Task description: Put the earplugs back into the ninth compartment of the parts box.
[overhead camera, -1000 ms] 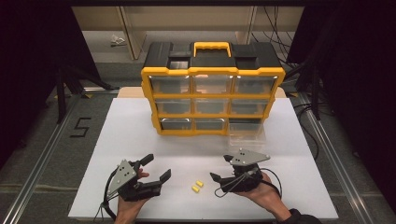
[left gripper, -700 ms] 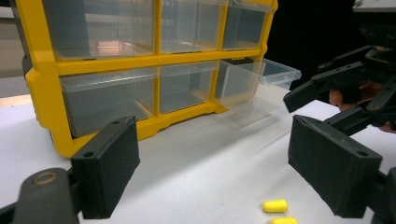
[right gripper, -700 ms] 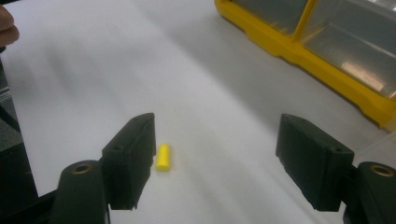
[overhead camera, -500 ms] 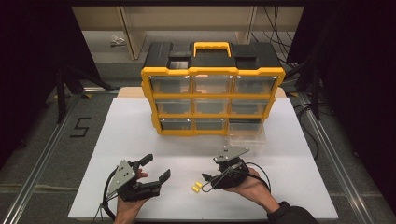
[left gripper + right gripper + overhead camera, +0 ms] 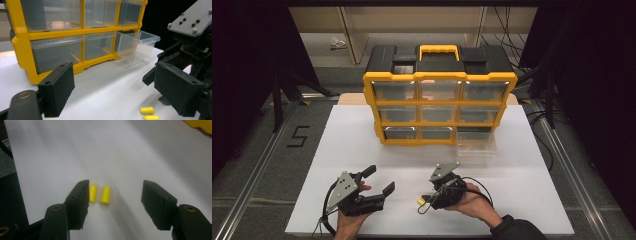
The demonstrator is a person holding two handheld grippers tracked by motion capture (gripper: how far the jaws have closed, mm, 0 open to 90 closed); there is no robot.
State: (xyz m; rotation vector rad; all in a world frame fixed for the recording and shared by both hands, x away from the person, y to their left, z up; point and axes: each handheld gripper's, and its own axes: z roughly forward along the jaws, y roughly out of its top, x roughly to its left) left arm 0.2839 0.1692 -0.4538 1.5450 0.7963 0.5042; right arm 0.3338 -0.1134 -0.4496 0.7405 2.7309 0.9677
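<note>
Right tool [image 5: 113, 195] jaws closing, half-open, nothing gripped yet; centre them over both yellow earplugs [image 5: 100, 194] before pinching on tabletop [image 5: 75, 150]

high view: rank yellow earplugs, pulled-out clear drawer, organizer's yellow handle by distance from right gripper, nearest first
1. yellow earplugs: on the white board at the right gripper fingers, toward the left gripper.
2. clear drawer: beyond it, at the organizer's bottom right.
3. yellow handle: atop the organizer, at the back.

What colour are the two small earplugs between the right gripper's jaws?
Yellow earplugs, both alike; clearest in the right gripper view.
</note>
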